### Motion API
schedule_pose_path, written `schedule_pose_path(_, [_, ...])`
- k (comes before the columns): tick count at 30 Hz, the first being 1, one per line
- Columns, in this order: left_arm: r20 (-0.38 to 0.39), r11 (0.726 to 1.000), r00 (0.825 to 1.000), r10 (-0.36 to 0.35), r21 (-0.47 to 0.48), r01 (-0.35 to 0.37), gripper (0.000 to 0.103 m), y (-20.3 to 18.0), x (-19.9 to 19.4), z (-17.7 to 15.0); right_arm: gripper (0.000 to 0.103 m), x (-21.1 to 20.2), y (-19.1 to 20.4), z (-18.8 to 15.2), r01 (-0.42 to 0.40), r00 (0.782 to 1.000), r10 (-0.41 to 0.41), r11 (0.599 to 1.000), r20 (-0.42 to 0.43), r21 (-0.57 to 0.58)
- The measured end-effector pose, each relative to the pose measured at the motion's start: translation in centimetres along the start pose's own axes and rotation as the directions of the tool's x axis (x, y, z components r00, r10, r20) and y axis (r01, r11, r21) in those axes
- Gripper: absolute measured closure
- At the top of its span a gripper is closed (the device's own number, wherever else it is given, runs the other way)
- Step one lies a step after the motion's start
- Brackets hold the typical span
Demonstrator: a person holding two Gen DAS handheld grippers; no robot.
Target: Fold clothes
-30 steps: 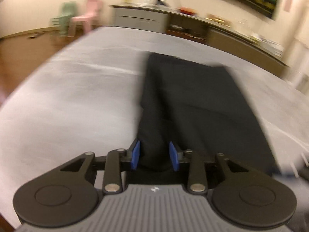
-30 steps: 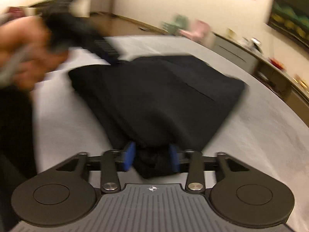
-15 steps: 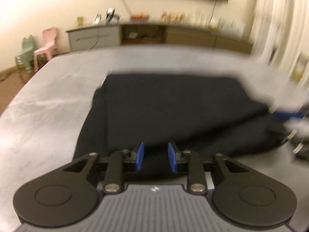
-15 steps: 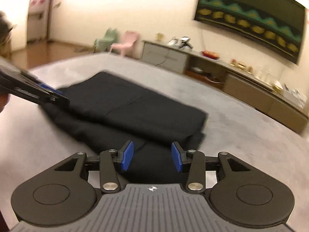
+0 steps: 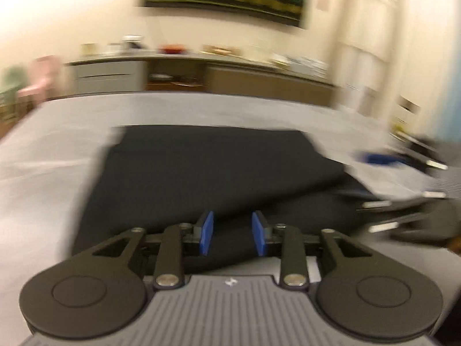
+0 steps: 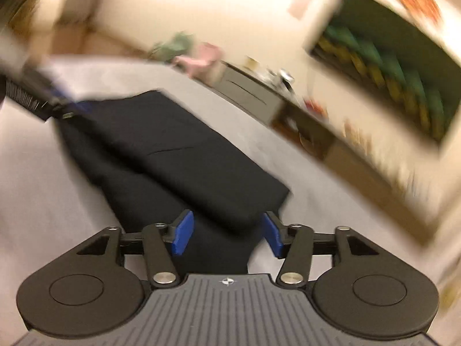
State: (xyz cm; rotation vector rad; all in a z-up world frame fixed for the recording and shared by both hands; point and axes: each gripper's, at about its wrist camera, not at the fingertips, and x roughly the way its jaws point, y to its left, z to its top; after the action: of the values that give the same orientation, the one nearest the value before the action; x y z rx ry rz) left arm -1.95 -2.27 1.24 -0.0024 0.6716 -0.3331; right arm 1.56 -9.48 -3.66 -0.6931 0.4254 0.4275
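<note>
Cloth, a black folded garment (image 5: 201,173), lay on the grey table (image 5: 52,150) directly ahead of the left gripper (image 5: 232,237), jaws apart, empty. The right gripper (image 6: 225,236), also spread, straddled its near corner; long axis ran away leftward.

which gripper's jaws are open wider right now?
The right gripper: the gap between its blue pads is clearly wider than on the left gripper. Both are open over the black garment, gripping nothing.

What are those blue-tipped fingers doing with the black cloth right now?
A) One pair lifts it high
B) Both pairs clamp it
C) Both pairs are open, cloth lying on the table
C: the folded black cloth lies on the grey table, and both the left gripper and the right gripper show their blue-tipped fingers spread apart.
</note>
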Motion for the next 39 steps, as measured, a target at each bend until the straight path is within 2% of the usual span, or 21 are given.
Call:
schedule_pose_path(2, [-0.030, 0.999, 0.999, -0.033, 0.032, 0.034, 0.072, -1.9, 1.4, -0.1, 0.045, 2.4, 1.7, 0.3, 0.032, 0.999, -0.037, 0.994, -0.038, -0.104])
schedule_pose_path(4, [-0.068, 0.999, 0.997, -0.027, 0.034, 0.030, 0.072, -2.2, 2.9, -0.4, 0.048, 3.7, 2.1, 0.8, 0.052, 0.997, -0.059, 0.989, -0.043, -0.141])
schedule_pose_path(6, [-0.097, 0.999, 0.995, -0.035, -0.003, 0.035, 0.070, -1.6, 3.8, -0.6, 0.095, 4.7, 2.0, 1.7, 0.046, 0.996, -0.056, 0.988, -0.067, -0.145])
schedule_pose_path(8, [-0.093, 0.998, 0.994, -0.051, -0.030, 0.048, 0.070, -0.9, 3.9, -0.6, 0.100, 4.3, 2.1, 2.3, 0.057, 0.997, -0.064, 0.988, -0.044, -0.145])
schedule_pose_path(12, [-0.090, 0.999, 0.995, -0.048, -0.027, 0.046, 0.070, -0.5, 3.5, -0.8, 0.100, -0.4, 2.8, 2.5, -0.004, 1.000, 0.008, 0.986, 0.020, -0.165])
schedule_pose_path(15, [-0.094, 0.998, 0.994, -0.058, -0.031, 0.055, 0.070, -0.1, 3.2, -0.7, 0.100, -2.2, 5.2, 0.7, -0.086, 0.996, 0.084, 0.974, -0.021, -0.212])
schedule_pose_path(19, [-0.110, 0.997, 0.992, -0.066, -0.048, 0.061, 0.069, 1.0, 2.2, -0.7, 0.100, -1.1, 6.7, -1.4, -0.053, 0.998, 0.042, 0.963, -0.046, -0.266])
schedule_pose_path(25, [-0.101, 0.984, 0.993, 0.057, -0.164, -0.073, 0.071, 7.1, -1.2, -0.4, 0.100, -0.8, 6.1, -1.4, -0.020, 0.998, 0.005, 0.967, -0.061, -0.254])
schedule_pose_path(27, [-0.072, 0.977, 0.994, 0.080, -0.193, -0.092, 0.072, 8.6, -2.6, -0.1, 0.100, -0.9, 5.7, -1.4, -0.015, 0.998, -0.001, 0.970, -0.066, -0.241])
schedule_pose_path(29, [-0.022, 0.977, 0.997, 0.068, -0.200, -0.071, 0.072, 9.1, -3.9, 0.5, 0.099, -0.8, 5.5, -1.5, -0.014, 0.997, -0.005, 0.972, -0.081, -0.236])
schedule_pose_path(32, [0.107, 0.976, 0.991, 0.077, -0.211, -0.053, 0.073, 9.6, -6.5, 1.7, 0.099, -0.1, 4.9, -2.0, -0.012, 0.992, -0.021, 0.967, -0.127, -0.253])
schedule_pose_path(33, [0.158, 0.973, 0.984, 0.082, -0.227, -0.044, 0.073, 9.9, -7.4, 2.1, 0.099, -0.3, 4.1, -2.1, -0.011, 0.988, -0.026, 0.971, -0.150, -0.237])
schedule_pose_path(35, [0.207, 0.963, 0.974, 0.090, -0.266, -0.033, 0.075, 10.8, -8.2, 2.7, 0.099, -0.7, 2.4, -2.3, -0.001, 0.979, -0.037, 0.982, -0.199, -0.189])
schedule_pose_path(37, [0.170, 0.963, 0.983, 0.064, -0.268, -0.017, 0.075, 10.9, -7.1, 2.9, 0.099, -1.8, -0.1, -1.9, 0.026, 0.981, -0.040, 0.997, -0.190, -0.079])
schedule_pose_path(39, [0.107, 0.976, 0.994, 0.015, -0.219, 0.009, 0.075, 9.5, -5.1, 2.6, 0.099, -3.0, -2.6, -0.8, 0.016, 0.993, -0.003, 0.993, -0.119, 0.113])
